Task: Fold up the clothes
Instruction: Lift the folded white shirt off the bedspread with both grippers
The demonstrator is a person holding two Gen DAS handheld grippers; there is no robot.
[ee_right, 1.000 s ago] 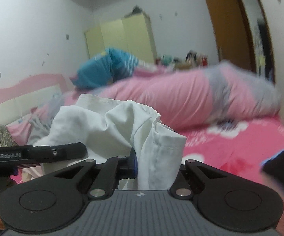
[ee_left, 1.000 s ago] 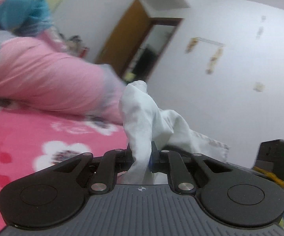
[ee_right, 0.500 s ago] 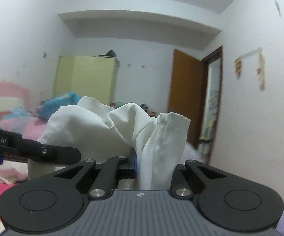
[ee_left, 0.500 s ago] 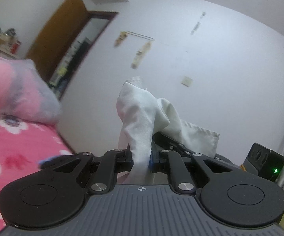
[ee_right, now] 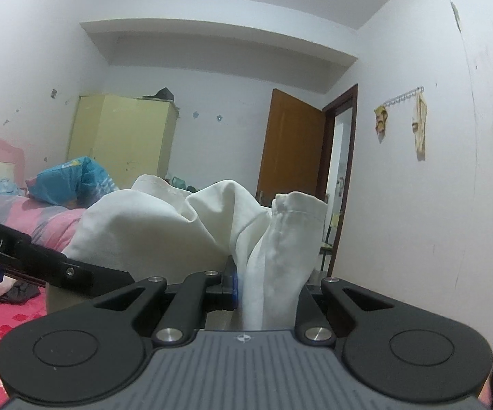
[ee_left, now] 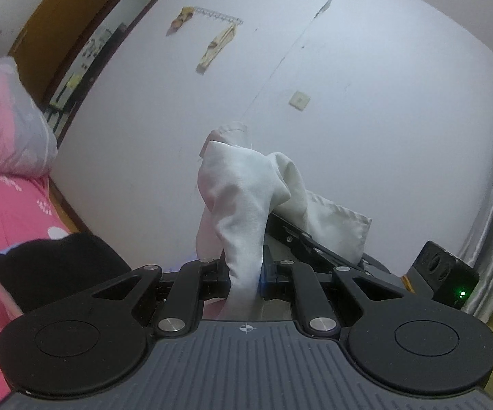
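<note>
The biggest risk, as I judge it, lies in the large soft white cotton garment [ee_right: 164,225] itself; it is held up in the air between the two tools, bunched and creased, well above the pink flower-printed bed sheet [ee_left: 10,212], so loose fabric could sag out of sight below and drag, twist or fold crookedly when it is brought down; the dark garment [ee_left: 58,266] lying at the bed's edge could also get caught under it. Next, the grip: each tool pinches only a narrow gathered wad, so a sharp tug apart might slip the cloth free of one side and drop that end.

The left gripper [ee_left: 244,273] has its jaws closed tight on a twisted neck of the white cloth, which rises straight up from between them and flops over to the right; the right gripper [ee_right: 266,294] is likewise clamped on a hemmed, stitched corner that stands upright between its jaws, with the bulk of the garment billowing to its left towards the other tool.
</note>
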